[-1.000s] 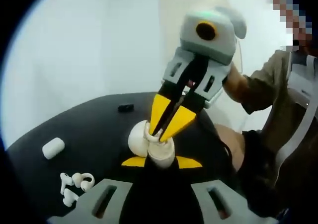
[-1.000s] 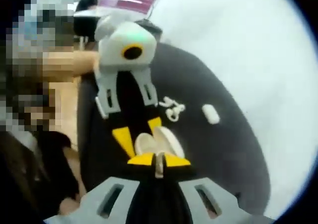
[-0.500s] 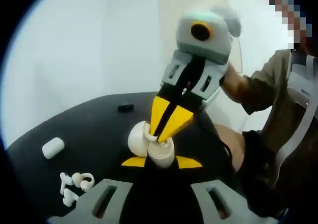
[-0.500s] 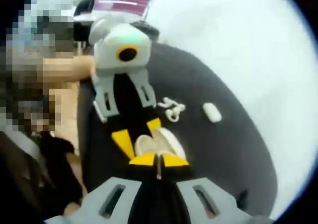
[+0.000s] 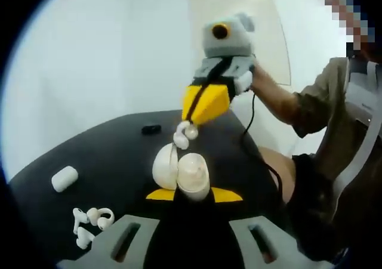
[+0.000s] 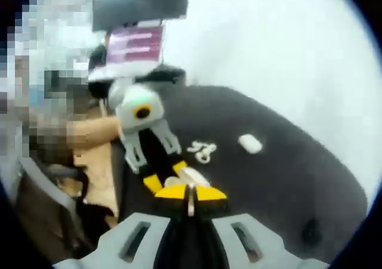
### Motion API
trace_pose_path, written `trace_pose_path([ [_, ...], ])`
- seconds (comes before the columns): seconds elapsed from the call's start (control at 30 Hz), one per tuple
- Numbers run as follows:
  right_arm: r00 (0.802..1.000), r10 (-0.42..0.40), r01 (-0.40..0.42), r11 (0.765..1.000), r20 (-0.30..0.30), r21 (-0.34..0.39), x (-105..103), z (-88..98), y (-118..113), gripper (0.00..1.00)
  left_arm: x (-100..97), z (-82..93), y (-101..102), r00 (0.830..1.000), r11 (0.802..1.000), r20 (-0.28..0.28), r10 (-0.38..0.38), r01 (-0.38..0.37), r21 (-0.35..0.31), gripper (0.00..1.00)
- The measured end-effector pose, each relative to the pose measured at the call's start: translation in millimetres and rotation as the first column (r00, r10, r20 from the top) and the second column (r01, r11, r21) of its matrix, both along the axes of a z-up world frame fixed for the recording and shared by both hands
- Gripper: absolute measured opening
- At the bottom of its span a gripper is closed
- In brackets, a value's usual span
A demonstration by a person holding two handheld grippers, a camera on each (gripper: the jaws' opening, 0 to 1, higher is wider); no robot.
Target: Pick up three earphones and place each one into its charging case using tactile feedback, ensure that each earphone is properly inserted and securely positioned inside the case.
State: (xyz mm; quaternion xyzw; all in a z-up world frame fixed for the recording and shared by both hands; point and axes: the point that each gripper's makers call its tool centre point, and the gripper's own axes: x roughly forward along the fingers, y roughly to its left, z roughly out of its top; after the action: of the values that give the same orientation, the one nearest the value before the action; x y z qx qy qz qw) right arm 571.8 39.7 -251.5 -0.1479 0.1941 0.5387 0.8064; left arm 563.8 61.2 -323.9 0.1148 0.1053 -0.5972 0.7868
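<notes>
Above the black table (image 5: 89,144), the right tool (image 5: 190,123) pinches an earphone (image 5: 182,135) over the open charging case (image 5: 179,172) gripped by the left tool (image 5: 194,194).

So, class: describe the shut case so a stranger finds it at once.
Start at the black table. Near its edge, beyond the loose earphones, lies the shut case, a small white pill shape on its own. Unlike the open case gripped in the left gripper, its lid is down.
</notes>
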Motion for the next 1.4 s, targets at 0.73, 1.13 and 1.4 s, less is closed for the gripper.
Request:
trace_pose_path([
  [0.73,0.995,0.047,-0.022,0.960,-0.084,0.281,30,-8.3,-26,0.21,-0.9,0.4,0,1.000,1.000,0.007,-0.001,0.001,0.002,0.17],
  [1.13,0.955,0.290,-0.266,0.933,-0.066,0.243,-5,-63.5,19,0.26,-1.1,1.4,1,1.000,1.000,0.018,-0.007,0.007,0.002,0.17],
  [1.4,0.954,0.299,-0.281,0.923,-0.032,0.262,-8,-66.0,17,0.22,0.3,0.6,3,1.000,1.000,0.019,0.001,-0.001,0.001,0.18],
])
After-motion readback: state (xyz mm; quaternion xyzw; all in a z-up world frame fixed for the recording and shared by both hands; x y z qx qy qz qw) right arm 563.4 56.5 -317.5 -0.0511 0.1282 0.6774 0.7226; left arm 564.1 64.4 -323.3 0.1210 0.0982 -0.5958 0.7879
